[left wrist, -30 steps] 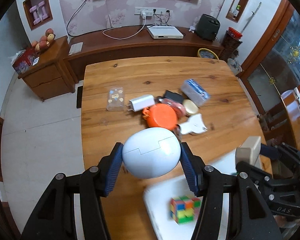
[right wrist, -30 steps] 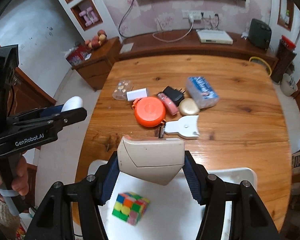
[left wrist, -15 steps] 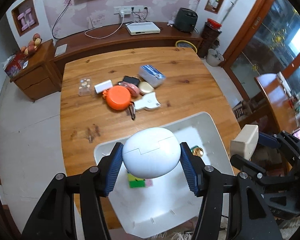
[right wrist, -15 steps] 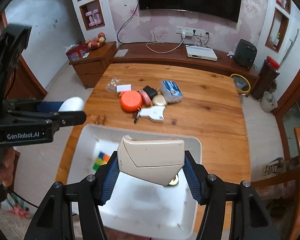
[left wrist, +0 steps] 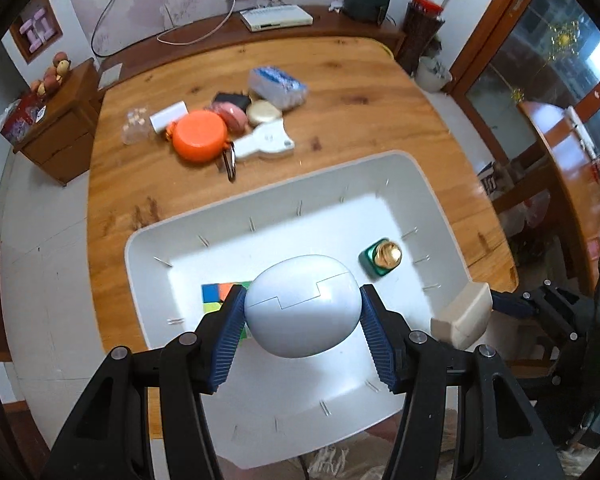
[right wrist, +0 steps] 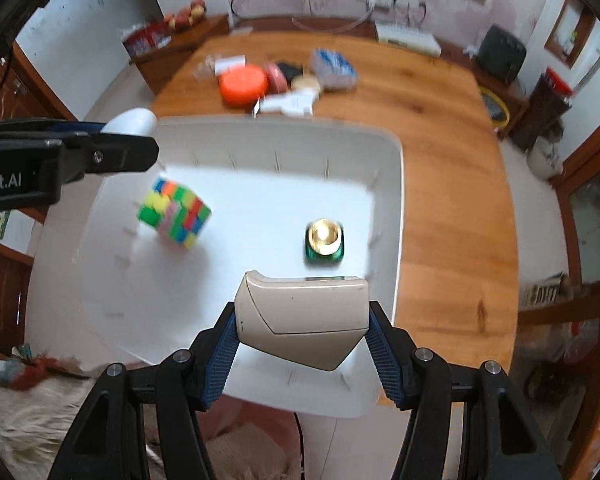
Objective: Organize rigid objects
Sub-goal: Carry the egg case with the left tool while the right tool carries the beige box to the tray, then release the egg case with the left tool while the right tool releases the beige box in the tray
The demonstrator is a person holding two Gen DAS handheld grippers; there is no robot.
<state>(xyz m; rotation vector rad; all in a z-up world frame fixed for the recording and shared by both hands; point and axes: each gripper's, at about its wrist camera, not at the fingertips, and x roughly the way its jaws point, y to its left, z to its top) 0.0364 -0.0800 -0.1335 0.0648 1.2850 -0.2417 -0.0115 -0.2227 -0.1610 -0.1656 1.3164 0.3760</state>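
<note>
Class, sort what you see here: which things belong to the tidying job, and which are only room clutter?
Part of the job: white egg case in the left hand-held gripper; beige box in the right hand-held gripper; white bin; colour cube; green bottle; orange disc.

Just lying about: router; fruit.

You have a white egg-shaped case with a stepped seam across its shell, lying crosswise and held above the white tray. Your other item is a beige angular box with a slanted seam line, also held level over the tray's near edge. Inside the tray, your multicoloured puzzle cube sits tilted on the left side, and a small green bottle with a gold cap stands toward the right. The rest of your objects lie clustered on the wooden table beyond the tray: an orange round case, a blue-and-white packet and a white flat piece.
</note>
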